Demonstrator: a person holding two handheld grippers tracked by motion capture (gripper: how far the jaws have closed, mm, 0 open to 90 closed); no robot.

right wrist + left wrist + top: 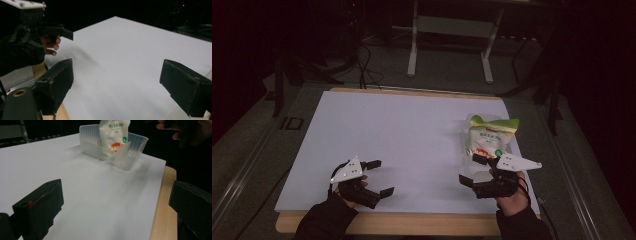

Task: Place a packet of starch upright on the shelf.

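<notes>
The pouch (488, 140) stands upright inside the clear tray (468, 131), at the right side of the white sheet (402, 135) that covers the table (412, 224). In the left gripper view the pouch (113, 137) leans a little against the tray (87, 137) wall, and nothing touches it.

The right gripper (472, 170) is just beside the near edge of the tray, with its jaws apart and empty. One jaw seems very near the tray rim, but I cannot tell if it touches. In the right gripper view the jaws face across the bare sheet (120, 55), towards the left gripper (53, 31), not towards the pouch.

The left gripper (379, 177) rests at the near left part of the sheet, well apart from the tray. Its jaws are also wide apart and hold nothing.

My judgement: the work with the pouch is either just at its start or just at its end. If the aim is to take the pouch out, all is left to do: turn the right gripper to the pouch, close on it, lift. If the aim is to put it into the tray, this looks done.
</notes>
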